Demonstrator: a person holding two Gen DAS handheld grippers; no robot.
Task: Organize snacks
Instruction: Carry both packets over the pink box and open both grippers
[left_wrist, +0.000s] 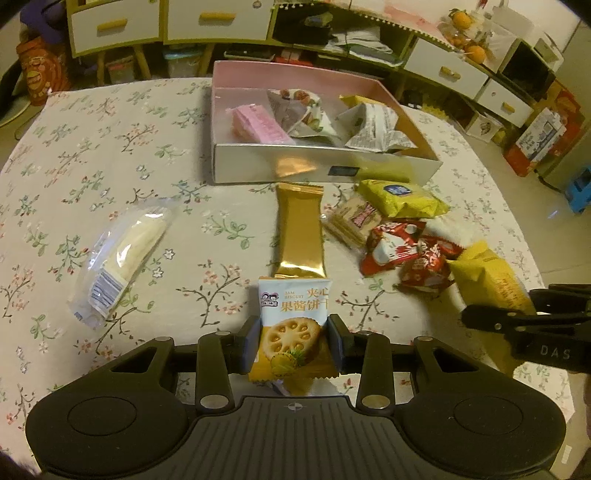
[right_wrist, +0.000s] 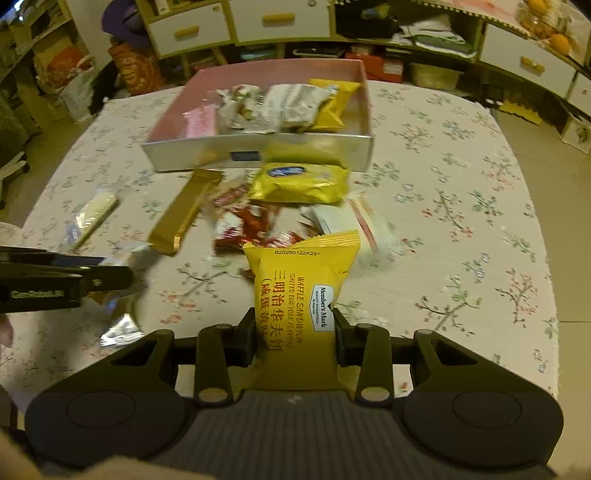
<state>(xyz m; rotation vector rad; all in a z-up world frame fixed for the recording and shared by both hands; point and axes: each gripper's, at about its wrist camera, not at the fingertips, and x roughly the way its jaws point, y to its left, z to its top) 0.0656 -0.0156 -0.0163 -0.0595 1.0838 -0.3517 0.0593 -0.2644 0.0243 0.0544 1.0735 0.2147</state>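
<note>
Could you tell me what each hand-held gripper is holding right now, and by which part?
The left hand-held gripper grips a jam biscuit packet across its lower half. The right hand-held gripper clamps a yellow waffle sandwich packet by its sides, near the middle.

The left tool (left_wrist: 293, 341) grips a jam biscuit packet (left_wrist: 293, 325) above the floral tablecloth (left_wrist: 110, 147).

White drawers (left_wrist: 114, 26) and oranges (left_wrist: 474, 53) stand behind the table (left_wrist: 74, 155).
</note>
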